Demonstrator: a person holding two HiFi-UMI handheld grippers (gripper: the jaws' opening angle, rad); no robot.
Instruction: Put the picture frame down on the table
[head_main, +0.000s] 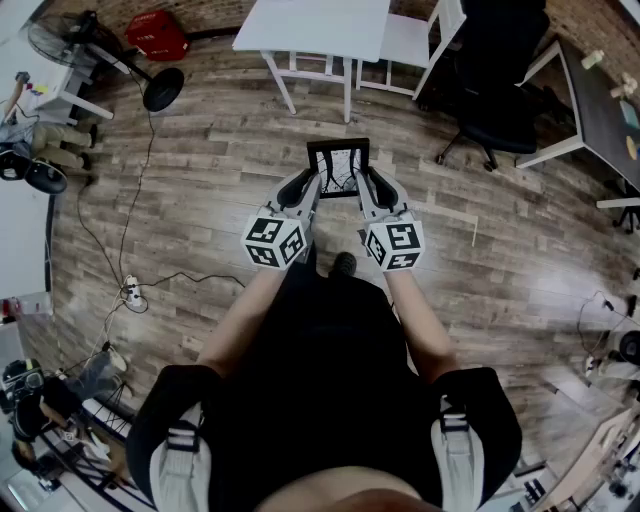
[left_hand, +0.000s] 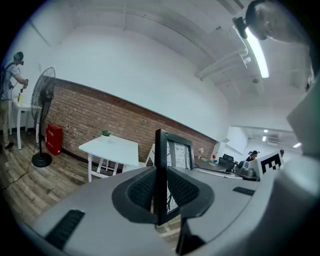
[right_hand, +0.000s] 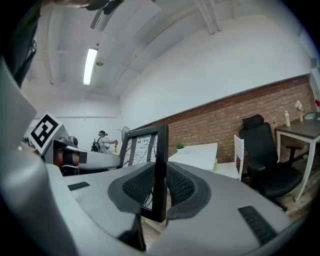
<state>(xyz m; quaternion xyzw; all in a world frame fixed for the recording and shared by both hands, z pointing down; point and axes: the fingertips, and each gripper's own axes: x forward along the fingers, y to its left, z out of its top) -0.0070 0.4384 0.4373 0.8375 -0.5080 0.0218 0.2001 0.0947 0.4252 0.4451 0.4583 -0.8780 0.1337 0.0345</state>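
A black picture frame with a black-and-white print hangs upright in the air above the wooden floor, held between both grippers. My left gripper is shut on the frame's left edge, whose pads press on both sides of it. On the opposite side my right gripper is shut on the frame's right edge. The white table stands ahead, well beyond the frame; it also appears in the left gripper view and the right gripper view.
A white chair stands by the table and a black office chair to its right. A dark desk is at the far right. A floor fan and red case are at the left, with cables on the floor.
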